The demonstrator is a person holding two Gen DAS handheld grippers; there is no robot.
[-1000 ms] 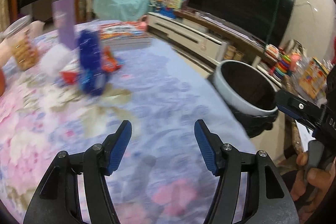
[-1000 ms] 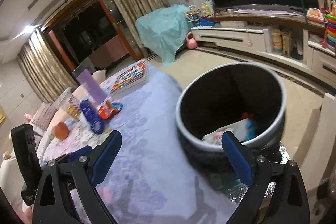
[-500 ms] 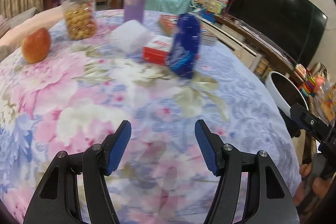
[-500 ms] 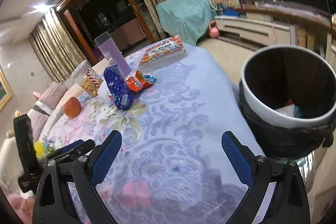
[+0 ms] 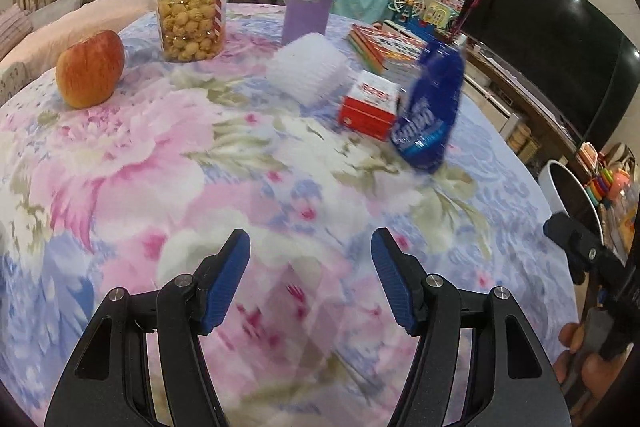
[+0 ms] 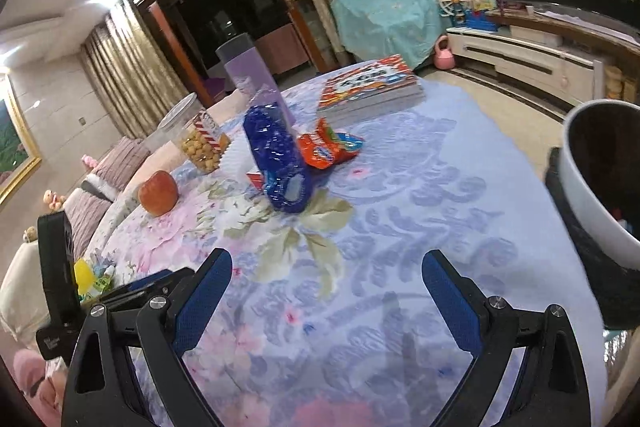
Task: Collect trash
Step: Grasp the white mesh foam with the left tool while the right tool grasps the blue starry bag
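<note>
The trash bin [image 6: 592, 195] is cut off by the frame's right edge.

White lettering on the blue snack bag [image 5: 430, 107] and red box [image 5: 370, 103] is too blurred to read.

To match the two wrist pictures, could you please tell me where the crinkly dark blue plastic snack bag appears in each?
Left wrist view: dark blue snack bag stands right of centre, beside a red box.
Right wrist view: the bag stands at centre.
Shared landmark: the red apple, left of it in both.
</note>
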